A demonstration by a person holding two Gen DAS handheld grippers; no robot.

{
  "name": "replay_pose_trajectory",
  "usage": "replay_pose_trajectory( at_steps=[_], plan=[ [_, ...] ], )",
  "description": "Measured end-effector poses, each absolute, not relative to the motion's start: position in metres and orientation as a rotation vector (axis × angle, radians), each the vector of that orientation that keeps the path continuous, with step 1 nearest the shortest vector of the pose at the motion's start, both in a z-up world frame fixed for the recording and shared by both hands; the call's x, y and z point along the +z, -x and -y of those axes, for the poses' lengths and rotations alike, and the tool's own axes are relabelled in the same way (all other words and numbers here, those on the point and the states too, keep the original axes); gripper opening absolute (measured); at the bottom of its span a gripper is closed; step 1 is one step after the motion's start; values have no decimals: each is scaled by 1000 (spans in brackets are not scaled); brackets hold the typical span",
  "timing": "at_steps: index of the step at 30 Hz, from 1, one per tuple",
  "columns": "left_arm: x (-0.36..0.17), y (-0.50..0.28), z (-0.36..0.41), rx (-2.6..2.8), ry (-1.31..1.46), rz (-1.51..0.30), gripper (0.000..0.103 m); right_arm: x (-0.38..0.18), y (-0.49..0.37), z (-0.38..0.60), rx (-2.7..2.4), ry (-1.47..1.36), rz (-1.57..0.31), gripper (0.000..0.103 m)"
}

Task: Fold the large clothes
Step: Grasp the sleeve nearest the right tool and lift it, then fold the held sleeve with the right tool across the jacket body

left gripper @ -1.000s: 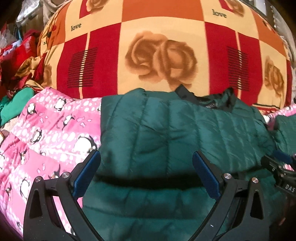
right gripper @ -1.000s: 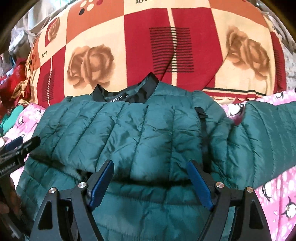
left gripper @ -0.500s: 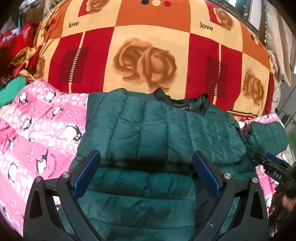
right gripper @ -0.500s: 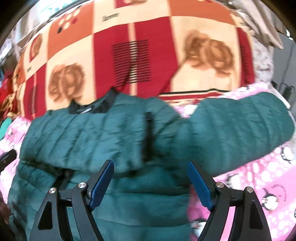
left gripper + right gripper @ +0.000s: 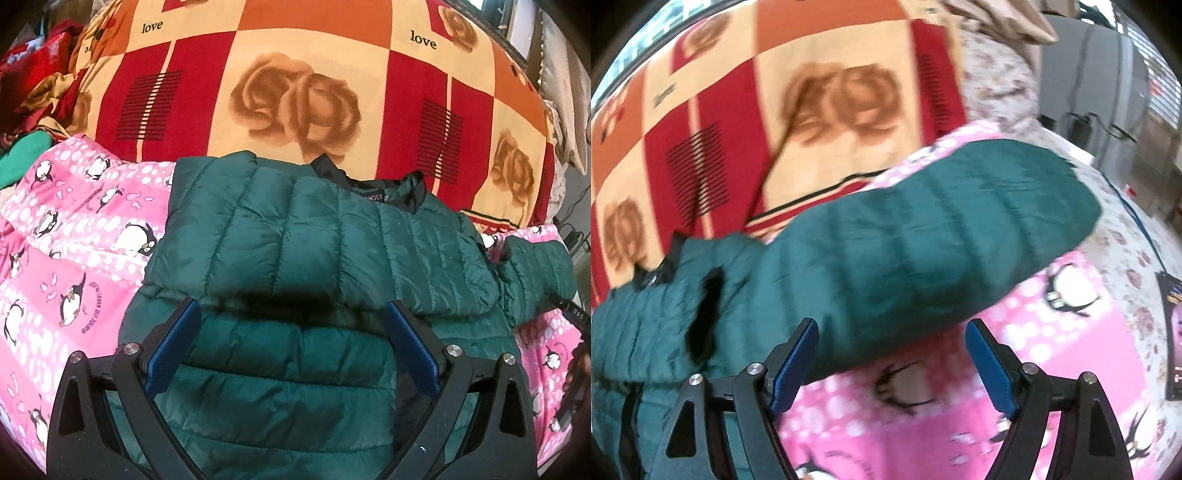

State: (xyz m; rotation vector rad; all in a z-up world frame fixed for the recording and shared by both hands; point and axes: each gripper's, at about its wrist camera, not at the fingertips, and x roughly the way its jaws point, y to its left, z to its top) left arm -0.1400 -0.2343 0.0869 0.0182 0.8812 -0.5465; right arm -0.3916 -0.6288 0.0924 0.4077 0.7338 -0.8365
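The dark green quilted jacket (image 5: pixel 314 258) lies flat, one sleeve folded across its body, the other sleeve (image 5: pixel 923 236) outstretched.

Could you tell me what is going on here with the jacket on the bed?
A person holding a two-finger gripper in each hand is folding a dark green quilted puffer jacket laid on a pink penguin-print blanket. One sleeve is already folded across the jacket's body. The left gripper hangs open above the jacket, gripping nothing. The right gripper, also open, faces the other sleeve, which lies stretched out sideways over the blanket, not yet folded in.
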Motion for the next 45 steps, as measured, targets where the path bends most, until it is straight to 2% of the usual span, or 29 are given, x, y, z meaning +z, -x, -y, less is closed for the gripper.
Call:
replay_pose_trajectory(
  at_steps=[15,20,26,30,31,32,36,39,41,42,45],
  plan=[
    [66,134,235,-528,-32,-927,100,93,454,727,-998,-710,-576,79],
    [61,133,238,-528,-39,-936,100,87,452,751,-994,-751,-558,80],
    [56,134,244,-530,-65,-941,100,80,451,778,-995,-810,-504,86],
    [52,132,247,-525,-80,-950,100,76,449,786,-984,-812,-470,86],
    [51,132,248,-524,-83,-950,100,77,449,784,-983,-800,-456,83],
    [50,132,248,-524,-86,-950,100,79,449,781,-989,-778,-445,73],
    [48,133,249,-523,-97,-946,100,90,447,766,-994,-658,-452,49],
    [49,134,248,-525,-93,-946,100,102,458,758,-951,-663,-413,33],
    [51,135,246,-528,-79,-944,100,108,466,753,-918,-690,-375,28],
    [53,135,243,-529,-69,-941,100,113,469,749,-885,-704,-354,19],
    [57,137,239,-532,-49,-939,100,127,465,731,-816,-675,-341,15]
  ],
)
